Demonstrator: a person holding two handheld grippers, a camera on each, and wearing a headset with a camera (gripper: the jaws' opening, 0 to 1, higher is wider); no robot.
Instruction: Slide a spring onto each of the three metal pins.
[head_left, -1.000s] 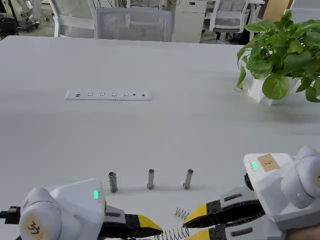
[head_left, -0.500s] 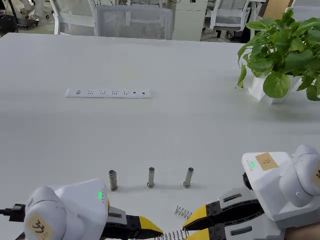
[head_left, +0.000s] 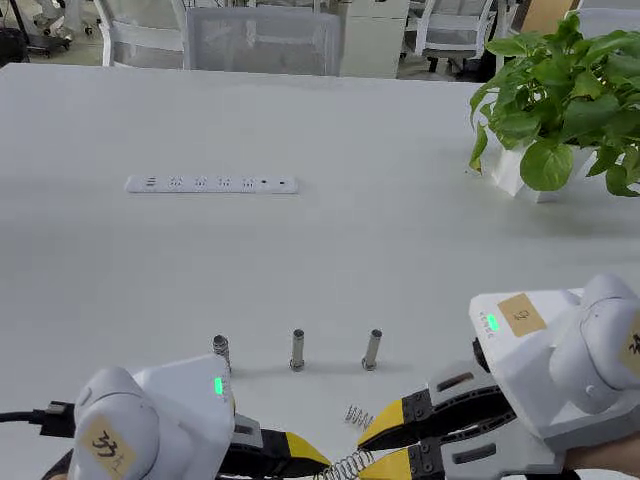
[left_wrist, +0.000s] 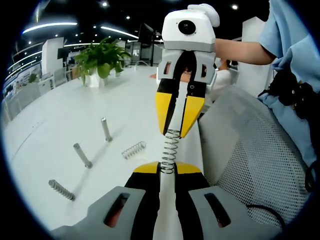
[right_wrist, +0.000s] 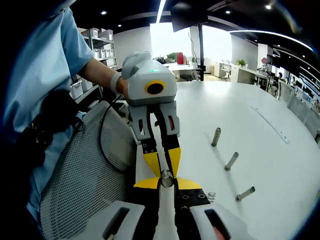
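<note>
The left tongs (head_left: 318, 460) and right tongs (head_left: 368, 455) face tip to tip at the near edge of the bench (head_left: 400, 250), one spring (head_left: 346, 465) caught between them. Just beyond the tips lies a loose spring (head_left: 355, 416), and behind it three pins stand in a row: left pin (head_left: 220, 341) inside a third spring (head_left: 222, 354), middle pin (head_left: 297, 349), right pin (head_left: 372, 349). Far beyond lies a power strip (head_left: 212, 184), with a plant (head_left: 560, 100) beyond the right tongs.

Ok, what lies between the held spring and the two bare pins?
One loose spring lies flat between held spring and bare pins, per the head view.
</note>
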